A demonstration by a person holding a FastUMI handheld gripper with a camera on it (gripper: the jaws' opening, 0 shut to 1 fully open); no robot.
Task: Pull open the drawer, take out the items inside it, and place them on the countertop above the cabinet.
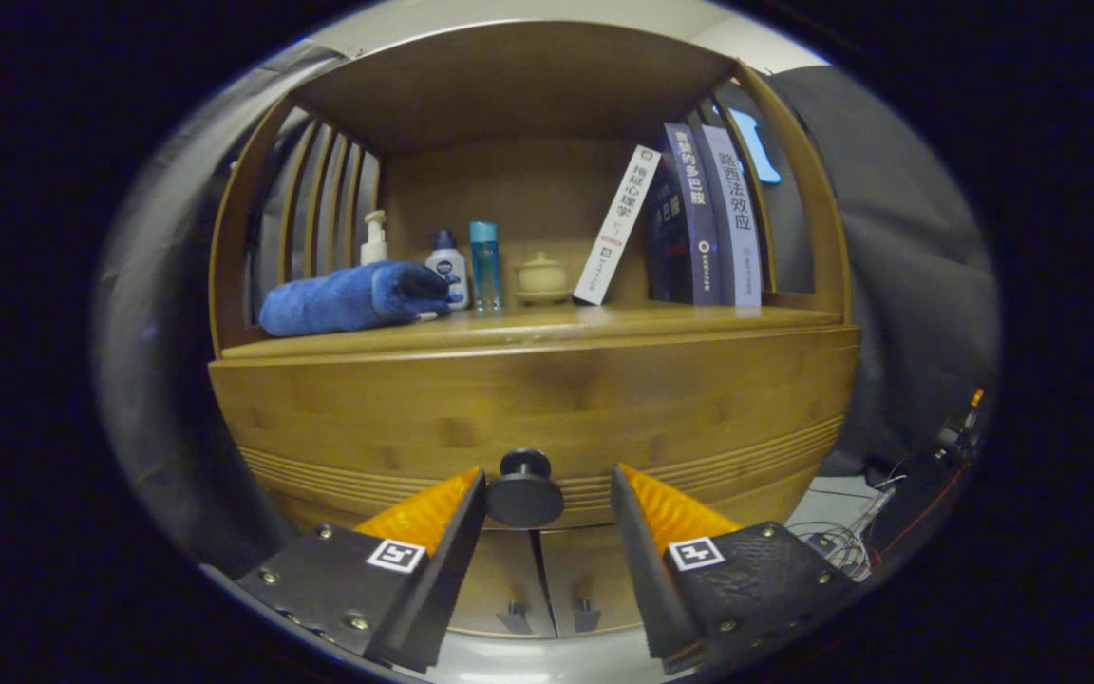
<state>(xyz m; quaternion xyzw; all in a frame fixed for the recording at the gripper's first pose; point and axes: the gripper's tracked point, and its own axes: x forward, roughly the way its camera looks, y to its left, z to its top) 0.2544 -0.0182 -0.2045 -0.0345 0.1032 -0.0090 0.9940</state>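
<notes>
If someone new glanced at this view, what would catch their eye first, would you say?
Probably the dark round drawer knob, sitting between the open tool's fingers on the closed wooden drawer front. Next, the rolled blue towel on the countertop above, and the leaning books beyond it.

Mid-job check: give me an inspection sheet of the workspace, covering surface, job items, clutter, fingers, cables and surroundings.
Surface: countertop above the drawer, bare along its front edge.
Job's things: drawer closed; knob between the fingers; contents hidden.
Clutter: rolled blue towel, pump bottle, white bottle, blue bottle, lidded pot, books, one leaning.
Grippers: gripper open, fingers either side of the knob; contact unclear.
Cables: tangle of wires on the floor beside the cabinet.
Surroundings: two lower cabinet doors, closed.
</notes>
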